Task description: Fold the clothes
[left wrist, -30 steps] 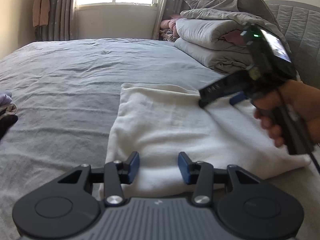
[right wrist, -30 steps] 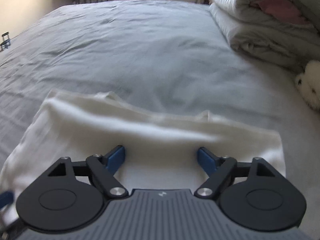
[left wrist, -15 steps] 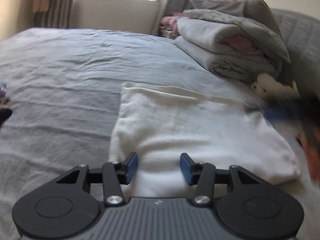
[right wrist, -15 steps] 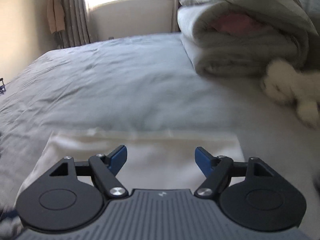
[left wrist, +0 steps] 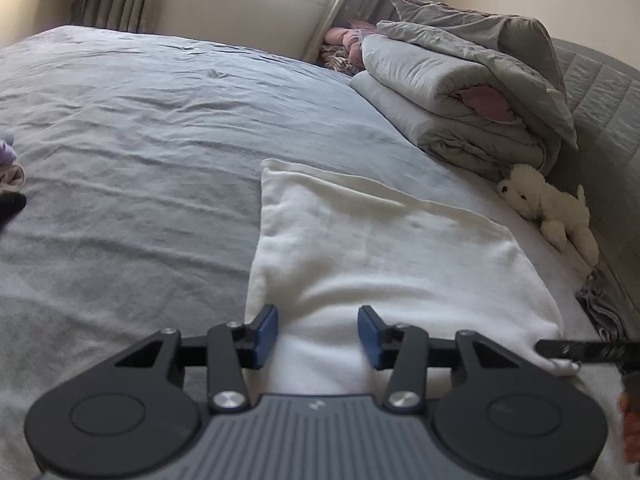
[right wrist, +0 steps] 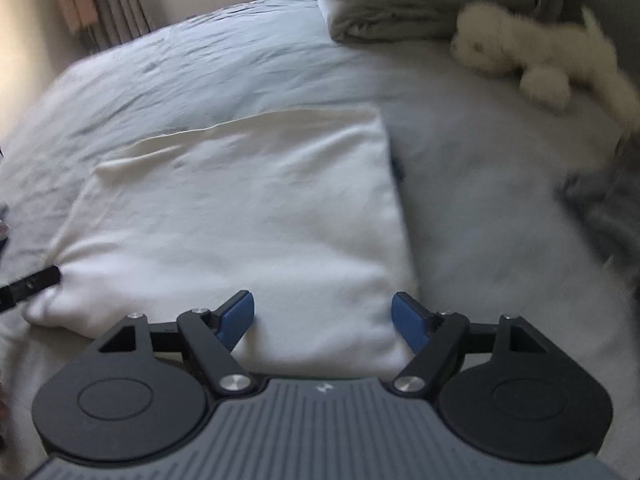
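Since a second ago your right gripper (right wrist: pixel 323 318) swung to the folded white fleece garment's (left wrist: pixel 392 256) near edge, jaws opening, empty; your left gripper (left wrist: pixel 318 336) hovers half-open. One fold looks done; more remain.

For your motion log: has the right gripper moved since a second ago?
Yes. The right gripper moved from over the white folded cloth to its near right corner.

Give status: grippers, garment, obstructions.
Left gripper closing, right gripper opening, neither gripping. White garment folded flat on bed, under both. Plush toy alongside, clear.
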Demonstrator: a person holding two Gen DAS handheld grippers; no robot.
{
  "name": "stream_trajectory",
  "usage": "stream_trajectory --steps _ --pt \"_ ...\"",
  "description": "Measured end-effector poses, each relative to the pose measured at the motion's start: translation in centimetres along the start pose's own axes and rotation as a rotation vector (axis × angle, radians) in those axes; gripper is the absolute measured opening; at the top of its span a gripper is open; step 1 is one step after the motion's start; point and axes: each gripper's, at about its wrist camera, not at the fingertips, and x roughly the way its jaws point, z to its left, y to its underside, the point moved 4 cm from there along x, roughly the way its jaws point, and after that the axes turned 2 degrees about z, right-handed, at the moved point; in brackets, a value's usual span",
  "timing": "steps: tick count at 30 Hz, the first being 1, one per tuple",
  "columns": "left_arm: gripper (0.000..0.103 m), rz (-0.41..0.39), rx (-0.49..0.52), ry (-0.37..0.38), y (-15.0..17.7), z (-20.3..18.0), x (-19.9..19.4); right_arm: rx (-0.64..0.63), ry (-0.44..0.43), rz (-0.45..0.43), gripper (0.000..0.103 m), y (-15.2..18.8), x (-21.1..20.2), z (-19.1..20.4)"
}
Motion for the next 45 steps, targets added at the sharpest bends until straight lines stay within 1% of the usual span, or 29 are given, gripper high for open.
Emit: stream_trajectory --steps 2,3,4,5,6,8,10,11,13,16,18,21,22,24,27,29,31,32,33,34,35,37,39,42,43,45 --pt "0.046 -0.006 0.001 -0.004 -0.3 0.0 -0.4 -0.019 0.002 -0.014 0.084 0.7 0.6 0.3" --pt "0.049 -0.013 -0.010 0.001 -0.7 0.0 -0.6 -0.024 0.007 -0.019 0.084 0.5 0.3 0.4" --pt "0.051 -0.035 -0.016 0.022 -1.2 -0.1 -0.9 -0.021 0.009 -0.028 0.084 0.2 0.0 0.3" --pt "0.057 -0.056 -0.017 0.042 -1.8 -0.3 -1.1 -0.017 0.011 -0.038 0.084 -0.1 -0.3 0.3" --pt "0.063 -0.074 0.004 0.051 -2.2 -0.8 -1.0 -0.014 0.013 -0.048 0.084 -0.4 -0.6 0.2" --pt "0.065 -0.104 0.049 0.065 -3.0 -1.7 -0.7 0.021 -0.003 -0.044 0.084 -0.6 -0.6 0.2" --pt "0.065 -0.077 0.096 0.025 -3.4 -2.6 1.1 0.045 -0.026 -0.035 0.085 -0.6 -0.4 0.5" --pt "0.063 -0.056 0.105 0.007 -3.6 -2.9 2.3 0.054 -0.037 -0.031 0.086 -0.6 -0.4 0.8" --pt "0.058 -0.012 0.128 -0.033 -4.1 -3.6 4.8 0.036 -0.026 -0.023 0.086 -0.7 0.0 1.5" --pt "0.055 0.034 0.207 -0.140 -5.4 -4.5 7.8 -0.012 -0.009 -0.012 0.088 -0.6 0.5 2.0" --pt "0.054 0.052 0.228 -0.197 -6.7 -4.5 9.3 -0.021 -0.016 -0.009 0.088 -0.5 0.7 1.8" --pt "0.058 0.067 0.250 -0.274 -8.2 -3.5 11.2 -0.029 -0.019 -0.006 0.090 -0.6 0.8 1.8" --pt "0.062 0.073 0.257 -0.299 -8.6 -3.2 11.9 -0.033 -0.015 -0.006 0.091 -0.6 0.9 1.9" --pt "0.067 0.081 0.276 -0.349 -9.6 -2.7 13.1 -0.041 -0.009 -0.006 0.091 -0.5 1.0 2.0" --pt "0.068 0.058 0.352 -0.403 -10.4 -3.2 13.8 -0.043 -0.011 -0.004 0.091 -0.6 1.0 2.0" --pt "0.069 0.057 0.368 -0.418 -10.8 -3.2 14.0 -0.043 -0.015 -0.004 0.092 -0.6 1.0 1.8" --pt "0.066 0.058 0.332 -0.417 -11.2 -2.9 13.4 -0.049 -0.015 -0.007 0.093 -0.6 1.0 1.8" --pt "0.061 0.046 0.310 -0.426 -11.5 -2.7 12.7 -0.054 -0.015 -0.009 0.094 -0.5 1.1 1.8" --pt "0.059 0.027 0.286 -0.437 -11.8 -2.5 11.6 -0.054 -0.018 -0.012 0.094 -0.6 1.1 1.7" --pt "0.059 0.008 0.259 -0.437 -12.0 -2.2 10.3 -0.044 -0.024 -0.017 0.094 -0.6 1.0 1.5" --pt "0.059 -0.008 0.225 -0.432 -12.1 -1.7 8.7 -0.028 -0.030 -0.023 0.091 -0.8 0.9 1.2" --pt "0.058 -0.037 0.158 -0.422 -12.0 -0.9 5.4 0.028 -0.028 -0.063 0.088 -1.2 0.0 0.3" --pt "0.058 -0.033 0.142 -0.402 -10.1 -1.3 2.0 0.089 -0.018 -0.108 0.088 -1.6 -1.1 -0.7" --pt "0.060 -0.054 0.162 -0.323 -6.3 -3.1 -2.0 0.157 -0.005 -0.155 0.088 -1.7 -2.8 -1.8" --pt "0.060 -0.052 0.154 -0.297 -4.8 -3.7 -3.0 0.165 -0.011 -0.159 0.088 -1.6 -3.1 -1.7" --pt "0.060 -0.037 0.136 -0.248 -2.1 -4.3 -3.7 0.129 -0.028 -0.157 0.088 -0.9 -3.4 -0.4"
